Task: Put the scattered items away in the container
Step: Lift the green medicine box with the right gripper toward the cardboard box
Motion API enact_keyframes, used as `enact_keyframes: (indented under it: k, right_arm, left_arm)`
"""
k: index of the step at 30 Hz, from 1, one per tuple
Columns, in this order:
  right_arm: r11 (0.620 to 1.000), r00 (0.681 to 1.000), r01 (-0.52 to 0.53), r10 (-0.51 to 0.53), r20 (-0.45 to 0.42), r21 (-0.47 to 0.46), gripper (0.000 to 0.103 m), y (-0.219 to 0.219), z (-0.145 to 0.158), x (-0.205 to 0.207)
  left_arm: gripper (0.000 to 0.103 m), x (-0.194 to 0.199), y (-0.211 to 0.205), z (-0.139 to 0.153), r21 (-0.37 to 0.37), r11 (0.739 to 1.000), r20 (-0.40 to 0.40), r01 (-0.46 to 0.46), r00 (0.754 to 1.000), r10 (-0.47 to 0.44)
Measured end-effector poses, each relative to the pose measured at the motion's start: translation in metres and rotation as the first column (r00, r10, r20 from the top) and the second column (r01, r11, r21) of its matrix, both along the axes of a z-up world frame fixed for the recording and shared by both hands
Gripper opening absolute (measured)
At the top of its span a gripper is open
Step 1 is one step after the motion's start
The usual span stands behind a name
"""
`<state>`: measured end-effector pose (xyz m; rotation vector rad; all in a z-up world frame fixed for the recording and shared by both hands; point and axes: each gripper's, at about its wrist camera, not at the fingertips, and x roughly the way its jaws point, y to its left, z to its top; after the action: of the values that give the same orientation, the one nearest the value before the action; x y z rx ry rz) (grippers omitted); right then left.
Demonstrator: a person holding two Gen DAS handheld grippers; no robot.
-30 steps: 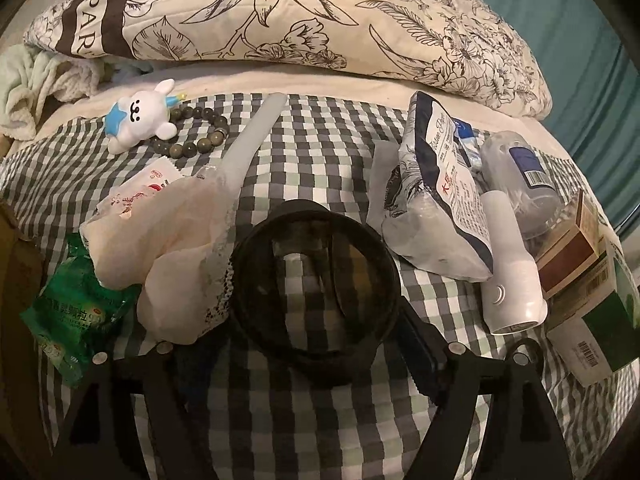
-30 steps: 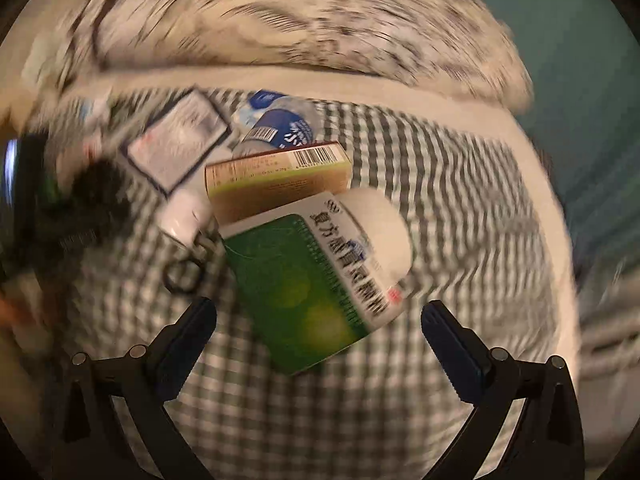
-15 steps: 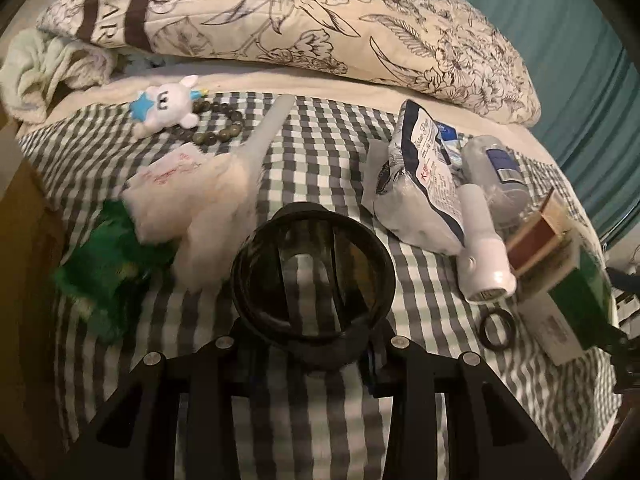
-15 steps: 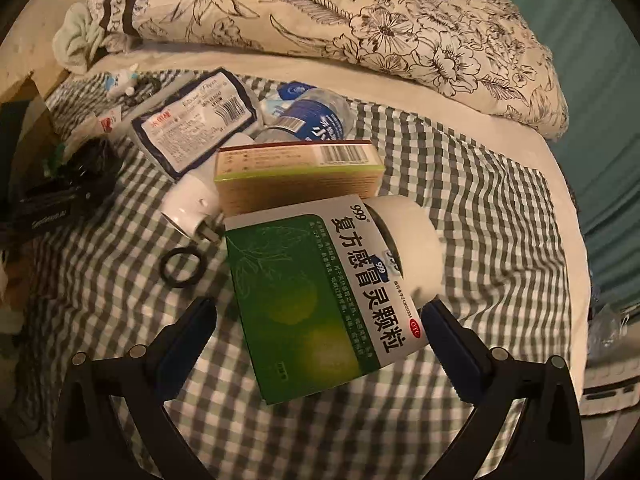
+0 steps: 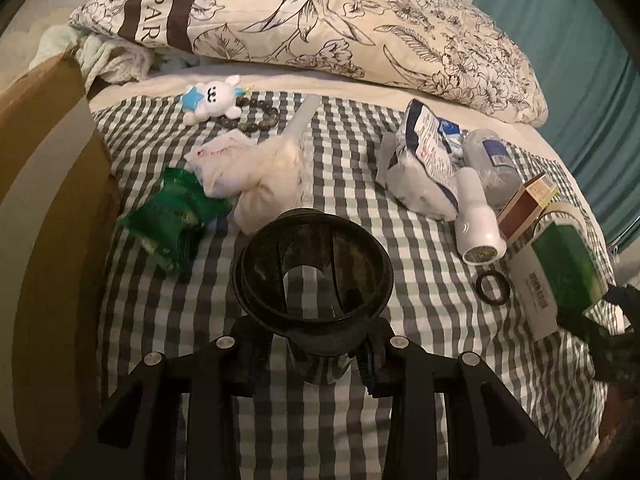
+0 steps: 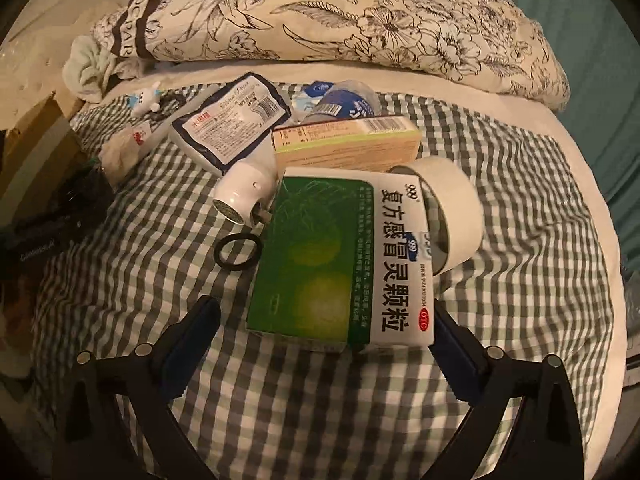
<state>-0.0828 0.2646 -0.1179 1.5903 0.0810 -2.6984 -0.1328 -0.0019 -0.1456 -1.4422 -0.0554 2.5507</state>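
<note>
My left gripper (image 5: 316, 360) is shut on a dark round cup-like holder (image 5: 314, 276) and holds it above the checked bedspread. A cardboard box (image 5: 44, 184) stands at the left edge. My right gripper (image 6: 320, 344) is open, its fingers either side of the near end of a green-and-white medicine box (image 6: 340, 256), not touching it. A roll of white tape (image 6: 448, 216) leans on that box. Behind lie a tan box (image 6: 348, 144), a white device (image 6: 244, 192), a black ring (image 6: 239, 252), a white pouch (image 6: 236, 124) and a bottle (image 6: 344, 100).
In the left wrist view a green packet (image 5: 172, 216), a crumpled white cloth (image 5: 256, 176), a bead bracelet (image 5: 256, 116) and a small white plush toy (image 5: 212, 98) lie at the left. A floral pillow (image 5: 320, 16) lies across the back. A teal curtain (image 5: 580, 60) hangs at the right.
My left gripper closed on the dark holder and lifted it back; the cardboard box came into view at left. My right gripper moved closer to the green medicine box.
</note>
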Motion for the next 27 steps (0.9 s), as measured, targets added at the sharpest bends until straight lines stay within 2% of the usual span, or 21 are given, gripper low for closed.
enact_keyframes:
  k: [2,6,8,9,13,16,22,27]
  right_arm:
    - [0.998,0.998,0.062,-0.062,-0.022,-0.003,0.100,0.001,-0.004,-0.008]
    - [0.977,0.977,0.196,-0.201,-0.064,-0.083,0.100,0.009,-0.016,-0.019]
    - [0.963,0.963,0.258,-0.263,-0.054,-0.076,0.080,0.012,-0.023,-0.022]
    - [0.961,0.960,0.271,-0.274,-0.052,-0.063,0.080,0.012,-0.024,-0.023]
    - [0.961,0.959,0.277,-0.276,-0.066,0.004,0.079,0.005,-0.016,-0.019]
    - [0.960,0.958,0.276,-0.279,-0.065,-0.045,0.078,0.005,-0.004,-0.008]
    - [0.977,0.975,0.213,-0.214,-0.066,-0.030,0.078,-0.019,0.028,0.023]
    - [0.984,0.980,0.163,-0.170,-0.107,-0.067,0.078,-0.034,0.057,0.051]
  left_arm:
    - [0.037,0.002,-0.001,-0.004,-0.005,1.000,0.011,-0.002,1.000,0.002]
    - [0.037,0.007,-0.005,-0.005,-0.014,1.000,0.018,-0.006,1.000,0.006]
    - [0.037,0.009,-0.007,-0.005,-0.019,1.000,0.019,-0.009,1.000,0.010]
    - [0.037,0.010,-0.009,-0.004,-0.023,1.000,0.018,-0.013,1.000,0.014]
    - [0.037,0.013,-0.011,0.001,-0.038,0.999,0.021,-0.025,0.999,0.026]
    - [0.037,0.020,-0.010,0.010,-0.052,0.998,0.009,-0.024,1.000,0.024]
    - [0.037,0.037,-0.007,0.035,-0.055,0.998,-0.004,-0.029,1.000,0.029]
    - [0.037,0.057,0.001,0.058,-0.052,0.999,-0.022,-0.015,1.000,0.014]
